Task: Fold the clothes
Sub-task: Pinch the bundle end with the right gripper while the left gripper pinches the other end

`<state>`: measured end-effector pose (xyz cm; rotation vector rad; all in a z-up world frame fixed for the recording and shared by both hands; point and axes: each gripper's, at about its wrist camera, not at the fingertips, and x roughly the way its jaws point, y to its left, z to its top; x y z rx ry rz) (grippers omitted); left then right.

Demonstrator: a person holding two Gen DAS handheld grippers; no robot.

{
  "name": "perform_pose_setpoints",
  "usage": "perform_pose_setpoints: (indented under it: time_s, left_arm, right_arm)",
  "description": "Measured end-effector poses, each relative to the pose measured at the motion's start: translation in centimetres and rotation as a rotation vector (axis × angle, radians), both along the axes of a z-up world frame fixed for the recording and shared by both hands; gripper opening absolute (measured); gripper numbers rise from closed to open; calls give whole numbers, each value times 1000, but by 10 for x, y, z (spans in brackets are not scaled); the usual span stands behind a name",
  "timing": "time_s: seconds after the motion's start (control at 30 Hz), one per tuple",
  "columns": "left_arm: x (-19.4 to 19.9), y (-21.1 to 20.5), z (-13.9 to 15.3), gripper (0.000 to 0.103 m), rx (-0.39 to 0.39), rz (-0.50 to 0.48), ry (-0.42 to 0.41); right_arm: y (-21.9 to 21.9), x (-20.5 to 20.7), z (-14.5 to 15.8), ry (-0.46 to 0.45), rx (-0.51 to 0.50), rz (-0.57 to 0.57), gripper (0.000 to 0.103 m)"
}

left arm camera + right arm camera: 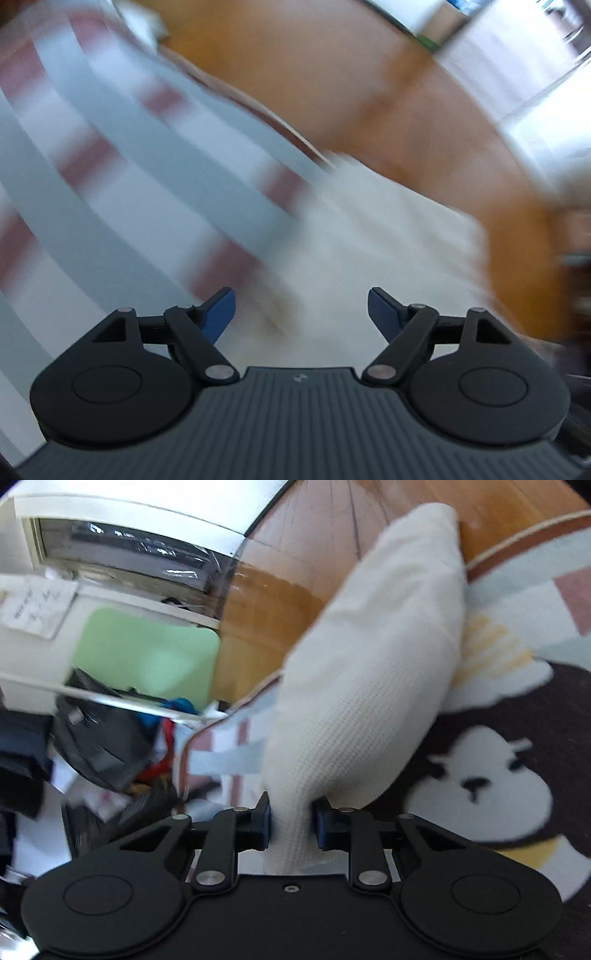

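The right tool [290,821] is clamped on a bunched edge of a white waffle-knit garment [373,672], both blue pads pressing the cloth from either side, and the rest of the piece rises away from the grip in a long puffed fold above a patterned rug [517,602]. That rug carries pale blue and pink stripes and a dark patch with a white cartoon bear face [480,775]. Past its edge lies the wooden floor [266,602], with white furniture [122,509] and a heap of dark bags and clutter [96,746] off to the left. The left tool [301,314] stands wide apart with nothing between its blue fingers [219,314]; in its heavily blurred view the same white cloth lies below it on the striped rug beside the wooden floor.
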<state>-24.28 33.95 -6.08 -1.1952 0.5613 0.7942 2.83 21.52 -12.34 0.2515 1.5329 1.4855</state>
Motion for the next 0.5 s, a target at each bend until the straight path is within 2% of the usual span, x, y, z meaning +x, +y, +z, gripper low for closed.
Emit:
perform_pose_setpoints:
  time_s: [0.03, 0.07, 0.17, 0.2, 0.3, 0.33, 0.37, 0.5]
  left_arm:
    - [-5, -9, 1, 99, -40, -6, -132]
    - [-7, -15, -6, 103, -97, 17, -225]
    - [-7, -31, -36, 103, -294, 117, -435]
    - [-3, -33, -45, 103, -333, 129, -454]
    - [16, -33, -69, 101, -406, 133, -436]
    - [20, -33, -72, 101, -401, 147, -426]
    - [23, -34, -73, 101, -381, 168, -414]
    - [30, -36, -63, 103, -223, 291, -232]
  right_arm:
    - [3, 2, 4, 12, -1, 0, 27]
    - [6, 4, 7, 25, -4, -2, 27]
    - [8, 7, 9, 74, -13, -17, 27]
    - [9, 8, 10, 91, -15, -24, 27]
    - [2, 11, 12, 130, -13, -42, 27]
    - [4, 11, 14, 138, -12, -45, 27]
    - [5, 10, 15, 145, -11, -47, 27]
    - [-4, 7, 10, 157, -4, -45, 27]
